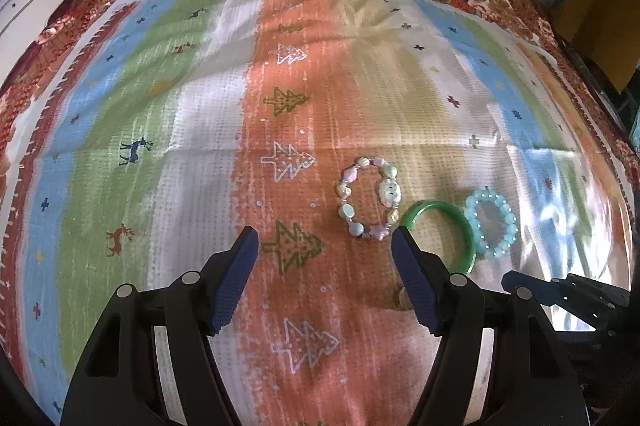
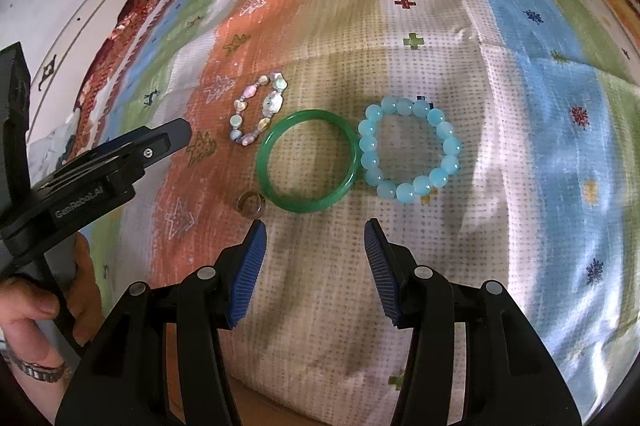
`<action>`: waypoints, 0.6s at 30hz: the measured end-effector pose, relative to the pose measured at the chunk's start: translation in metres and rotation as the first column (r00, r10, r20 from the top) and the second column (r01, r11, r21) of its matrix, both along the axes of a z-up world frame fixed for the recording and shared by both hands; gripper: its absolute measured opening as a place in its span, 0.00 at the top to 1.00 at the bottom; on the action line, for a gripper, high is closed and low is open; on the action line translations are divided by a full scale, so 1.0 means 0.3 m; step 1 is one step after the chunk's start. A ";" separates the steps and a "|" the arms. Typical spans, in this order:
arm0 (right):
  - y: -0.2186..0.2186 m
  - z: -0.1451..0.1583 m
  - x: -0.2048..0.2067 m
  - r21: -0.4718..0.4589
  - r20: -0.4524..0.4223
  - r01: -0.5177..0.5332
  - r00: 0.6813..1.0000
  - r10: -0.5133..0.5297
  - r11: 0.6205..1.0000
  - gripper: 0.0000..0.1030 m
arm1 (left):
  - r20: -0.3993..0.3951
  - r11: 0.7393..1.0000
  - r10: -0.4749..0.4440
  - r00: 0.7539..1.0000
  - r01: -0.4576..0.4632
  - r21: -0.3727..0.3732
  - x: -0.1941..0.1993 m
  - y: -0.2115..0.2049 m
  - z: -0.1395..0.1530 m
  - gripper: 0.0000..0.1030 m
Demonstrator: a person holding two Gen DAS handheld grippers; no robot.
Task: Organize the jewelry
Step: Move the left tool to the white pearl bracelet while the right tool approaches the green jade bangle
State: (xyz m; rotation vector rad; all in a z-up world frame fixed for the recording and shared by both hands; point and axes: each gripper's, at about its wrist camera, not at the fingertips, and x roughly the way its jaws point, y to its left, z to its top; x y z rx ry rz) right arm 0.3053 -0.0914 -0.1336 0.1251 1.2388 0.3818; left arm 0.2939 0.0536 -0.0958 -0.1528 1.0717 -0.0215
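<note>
Both sets of jaws stand apart with nothing between them. Left gripper point(image 1: 325, 242) hangs over the orange stripe of the cloth point(image 1: 200, 153), its blue pads either side of a printed tree, gripping nothing. Right gripper point(image 2: 315, 232) hovers over the pale dotted stripe, jaws released too, just near of the jewelry.

Big striped cloth covers the whole surface, with orange, green, blue and white bands, little trees and deer, and a floral border at the far edge.

Now the jewelry, all lying flat in a row. Bangle point(image 2: 307, 161), solid green, sits in the middle. Bead bracelet point(image 2: 410, 149), pale blue and glossy, lies right of it, touching its rim. Pastel bracelet point(image 2: 258, 113), with mixed pink and cream beads, lies far-left of the bangle, just beside it. Ring point(image 2: 249, 203), small and dull metal, sits at the bangle's near-left edge, just left of the right gripper's left pad.

From the left wrist, the right pad covers the near-left part of the bangle, and the ring is blurred behind that pad.

A hand point(image 2: 38, 310) with a wristband holds the left gripper's handle at the left edge.
</note>
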 end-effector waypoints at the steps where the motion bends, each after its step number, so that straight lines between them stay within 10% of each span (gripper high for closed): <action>1: 0.002 -0.002 0.003 -0.002 -0.001 -0.001 1.000 0.001 1.000 0.51 | -0.003 1.000 0.002 1.000 -0.002 0.002 0.005 0.002 -0.006 0.33; 18: 0.023 -0.038 0.078 0.013 -0.054 0.012 0.998 -0.012 1.000 0.51 | -0.031 0.999 -0.005 1.000 0.004 -0.032 0.096 0.011 -0.078 0.34</action>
